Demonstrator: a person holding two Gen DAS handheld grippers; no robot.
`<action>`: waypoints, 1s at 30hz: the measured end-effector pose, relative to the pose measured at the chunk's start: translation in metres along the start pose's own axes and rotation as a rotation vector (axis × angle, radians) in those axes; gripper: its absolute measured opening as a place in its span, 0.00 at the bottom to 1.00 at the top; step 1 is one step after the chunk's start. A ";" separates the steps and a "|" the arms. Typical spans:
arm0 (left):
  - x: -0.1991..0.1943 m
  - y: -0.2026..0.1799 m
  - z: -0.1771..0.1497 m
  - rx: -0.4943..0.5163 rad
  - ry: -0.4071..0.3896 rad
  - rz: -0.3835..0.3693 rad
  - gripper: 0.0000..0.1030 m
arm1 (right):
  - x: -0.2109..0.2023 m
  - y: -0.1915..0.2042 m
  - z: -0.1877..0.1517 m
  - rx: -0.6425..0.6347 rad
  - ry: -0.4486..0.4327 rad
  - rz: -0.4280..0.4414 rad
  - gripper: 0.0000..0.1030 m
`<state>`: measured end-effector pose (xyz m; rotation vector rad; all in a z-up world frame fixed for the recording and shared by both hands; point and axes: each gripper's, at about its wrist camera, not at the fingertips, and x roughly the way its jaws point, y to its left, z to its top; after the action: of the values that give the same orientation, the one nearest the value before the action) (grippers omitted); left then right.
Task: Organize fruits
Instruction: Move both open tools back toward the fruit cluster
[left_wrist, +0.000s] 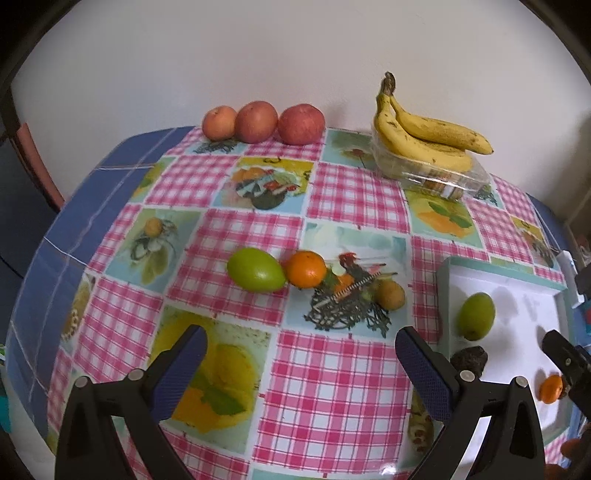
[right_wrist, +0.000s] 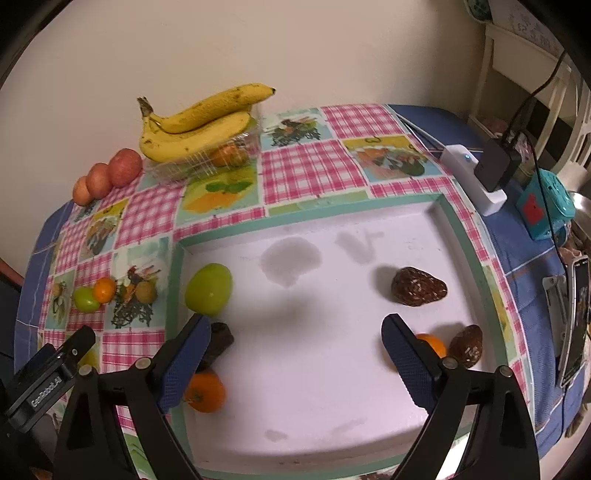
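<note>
1. Fruit in white tray (right_wrist: 424, 229): green fruit (right_wrist: 208, 289) at its left edge, two oranges (right_wrist: 205, 392), three dark brown fruits (right_wrist: 418, 287). Likely sorted there, spread out so none touch much.
2. Loose on table (left_wrist: 332, 387), mid: green one (left_wrist: 255, 270) touching an orange (left_wrist: 306, 268), small brownish fruit (left_wrist: 390, 294) near. Prob. next to go.
3. Far edge by wall: three apples (left_wrist: 263, 122) in a row; bananas (left_wrist: 424, 129) atop clear plastic box (left_wrist: 443, 177).
4. Left gripper (left_wrist: 299, 373): fingers wide apart, empty, over table.
5. Right gripper (right_wrist: 291, 363): fingers apart, nothing clamped, over tray.
</note>
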<state>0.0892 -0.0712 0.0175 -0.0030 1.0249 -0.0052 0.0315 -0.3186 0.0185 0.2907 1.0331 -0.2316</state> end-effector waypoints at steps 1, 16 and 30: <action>-0.002 -0.001 0.002 0.001 -0.008 0.019 1.00 | -0.001 0.001 0.000 -0.003 -0.010 0.003 0.91; 0.042 -0.008 0.019 -0.081 0.139 0.009 1.00 | 0.001 0.007 0.000 -0.014 -0.073 -0.005 0.91; 0.037 0.085 0.050 -0.190 0.009 -0.042 1.00 | 0.026 0.026 0.006 -0.042 -0.026 0.048 0.91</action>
<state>0.1512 0.0138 0.0115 -0.1980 1.0306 0.0541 0.0573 -0.2978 0.0021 0.2733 1.0030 -0.1697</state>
